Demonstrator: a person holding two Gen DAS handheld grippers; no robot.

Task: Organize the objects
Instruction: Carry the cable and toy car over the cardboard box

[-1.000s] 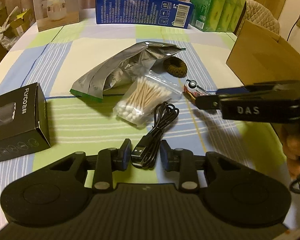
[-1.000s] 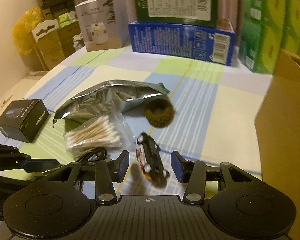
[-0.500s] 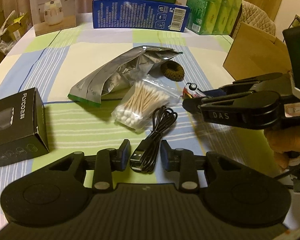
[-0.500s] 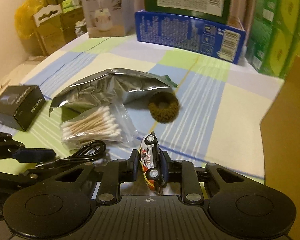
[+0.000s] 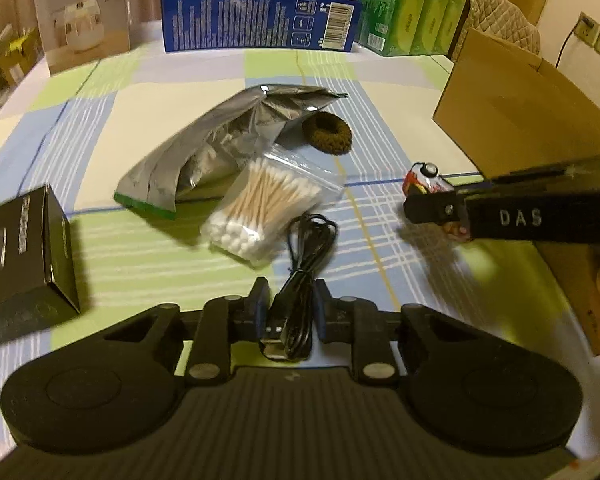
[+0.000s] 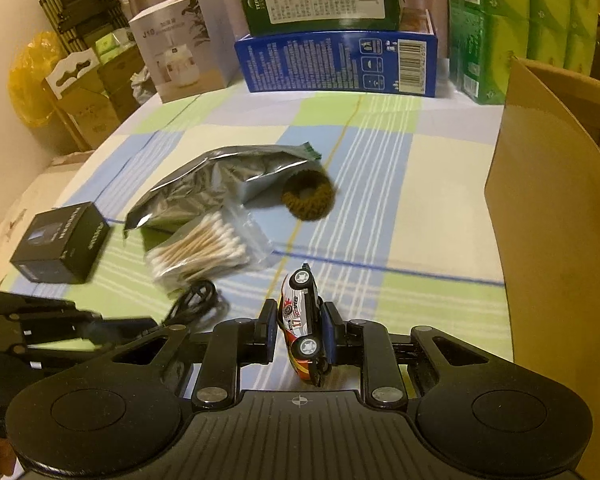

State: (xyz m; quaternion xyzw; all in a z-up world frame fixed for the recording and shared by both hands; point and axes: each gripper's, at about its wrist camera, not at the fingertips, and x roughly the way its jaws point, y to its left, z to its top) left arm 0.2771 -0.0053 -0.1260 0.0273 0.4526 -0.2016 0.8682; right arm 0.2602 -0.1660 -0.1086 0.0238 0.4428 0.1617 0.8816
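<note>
My left gripper is low over the checked tablecloth. Its jaws are closing, and the pads press on the coiled black USB cable by its plug. In the right wrist view my right gripper is shut on a small toy race car, held nose away and just off the cloth. The left wrist view shows the same car at the tip of the right gripper. A bag of cotton swabs, a silver foil pouch and a brown hair tie lie behind the cable.
An open cardboard box stands close on the right. A black product box sits at the left. Along the far edge stand a white humidifier box, a blue box and green tissue packs.
The right gripper shut on the toy car and raised it a little off the cloth. The left fingers drew in onto the cable; the left hand kept its place.
</note>
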